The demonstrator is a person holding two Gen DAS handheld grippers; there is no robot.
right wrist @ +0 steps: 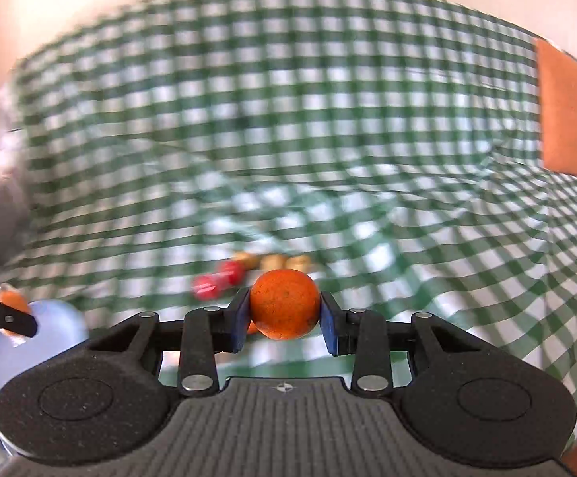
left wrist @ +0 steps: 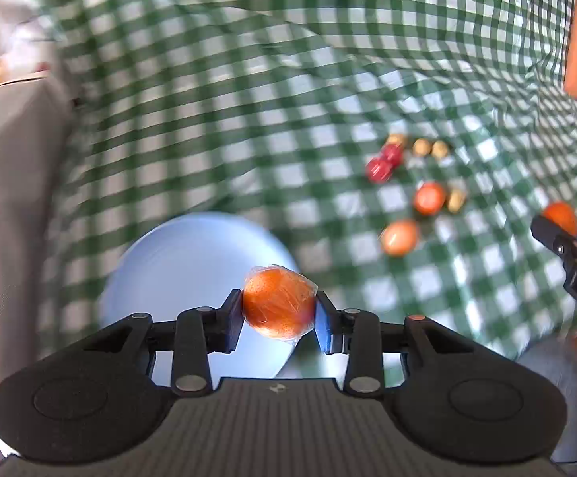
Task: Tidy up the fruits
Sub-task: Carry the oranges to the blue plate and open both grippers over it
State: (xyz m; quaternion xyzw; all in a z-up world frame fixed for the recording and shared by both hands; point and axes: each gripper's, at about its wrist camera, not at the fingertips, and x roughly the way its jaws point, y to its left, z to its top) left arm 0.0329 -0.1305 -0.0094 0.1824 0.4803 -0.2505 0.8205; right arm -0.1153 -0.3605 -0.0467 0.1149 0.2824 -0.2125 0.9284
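My left gripper [left wrist: 279, 310] is shut on a plastic-wrapped orange [left wrist: 278, 302] and holds it above the right edge of a pale blue plate [left wrist: 185, 270]. My right gripper [right wrist: 284, 312] is shut on a bare orange [right wrist: 285, 304] above the green checked cloth. On the cloth lie two more oranges [left wrist: 399, 237] [left wrist: 429, 198], two red fruits [left wrist: 379, 169], and several small tan fruits [left wrist: 421, 147]. The right gripper with its orange shows at the left wrist view's right edge [left wrist: 560, 218]. The plate [right wrist: 49, 322] and the left gripper's orange [right wrist: 10, 302] show at the right wrist view's left.
A green-and-white checked cloth [left wrist: 248, 99] covers the table, with wrinkles. A grey-beige surface [left wrist: 6, 198] lies at the left. An orange-brown panel [right wrist: 570, 119] stands at the far right. Both views are motion-blurred.
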